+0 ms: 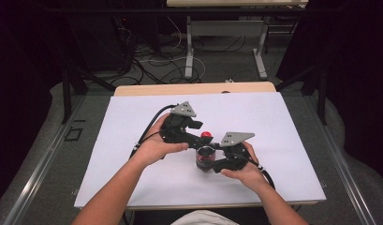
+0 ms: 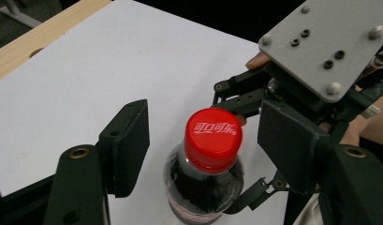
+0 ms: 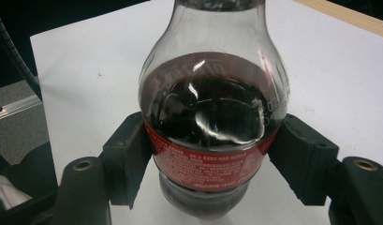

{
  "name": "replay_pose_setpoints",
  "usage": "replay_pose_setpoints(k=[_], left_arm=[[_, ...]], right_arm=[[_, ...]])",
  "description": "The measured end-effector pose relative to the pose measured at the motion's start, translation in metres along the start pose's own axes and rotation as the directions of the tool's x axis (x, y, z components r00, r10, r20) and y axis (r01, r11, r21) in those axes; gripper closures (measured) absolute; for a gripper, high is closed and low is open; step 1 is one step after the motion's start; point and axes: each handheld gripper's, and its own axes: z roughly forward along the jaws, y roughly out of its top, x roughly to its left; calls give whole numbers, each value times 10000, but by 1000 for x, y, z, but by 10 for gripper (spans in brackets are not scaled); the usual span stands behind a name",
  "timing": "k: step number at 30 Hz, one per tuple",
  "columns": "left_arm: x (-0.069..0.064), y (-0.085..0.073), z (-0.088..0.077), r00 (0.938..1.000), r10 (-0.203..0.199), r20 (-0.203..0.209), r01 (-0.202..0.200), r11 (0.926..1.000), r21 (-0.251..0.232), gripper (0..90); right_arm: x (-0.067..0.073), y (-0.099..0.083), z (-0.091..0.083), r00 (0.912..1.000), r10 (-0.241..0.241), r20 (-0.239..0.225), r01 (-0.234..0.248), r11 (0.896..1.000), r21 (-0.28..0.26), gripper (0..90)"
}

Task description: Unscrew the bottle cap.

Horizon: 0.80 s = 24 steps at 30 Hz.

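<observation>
The bottle (image 1: 205, 159) stands upright near the middle of the white sheet (image 1: 133, 122), between my two hands. It is clear plastic, holding dark cola up to about its shoulder, with a red label (image 3: 203, 164) round the body and a red cap (image 2: 212, 139) still on top.

My right gripper (image 3: 205, 164) pinches the bottle: both pads press against the label, one on each side, and the body sits squarely between them.

My left gripper (image 2: 203, 150) hangs over the cap with its jaws spread. The cap sits between the pads, with a clear gap on either side, so neither pad touches it.

From the left gripper view, my right gripper's grey plate (image 2: 327, 44) covers most of that hand, and only a fingertip (image 2: 257, 60) peeks out at its edge. The bottle's base is cut off at the bottom of that view. In the right gripper view the neck and cap run off the top. In the high view my hands hide much of the bottle.
</observation>
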Motion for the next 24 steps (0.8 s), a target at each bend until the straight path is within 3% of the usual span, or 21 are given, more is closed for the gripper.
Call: replay_pose_setpoints(k=[4, 8, 16, 17, 21, 24], left_arm=[[3, -3, 3, 10000, -7, 59, 7, 10000, 8, 415], [5, -3, 5, 9993, 272, 269, -271, 9996, -24, 433], [3, -1, 13, 9990, -46, 438, 55, 9998, -212, 525], [3, 0, 12, 9983, -7, 575, 8, 10000, -9, 556], [-2, 2, 12, 9995, 31, 316, -34, 9999, 103, 609], [-7, 3, 14, 9991, -395, -160, 393, 9992, -90, 613]], right_arm=[[0, 0, 0, 10000, -56, -23, 56, 10000, -57, 321], [0, 0, 0, 9999, -84, -93, 84, 10000, 26, 321], [1, 0, 1, 9999, -80, -95, 80, 10000, 4, 321], [1, 0, 1, 9999, -69, -88, 69, 10000, 25, 321], [0, -1, 0, 10000, -4, -52, 4, 10000, -1, 321], [0, 0, -1, 10000, -16, 3, 16, 10000, 46, 321]])
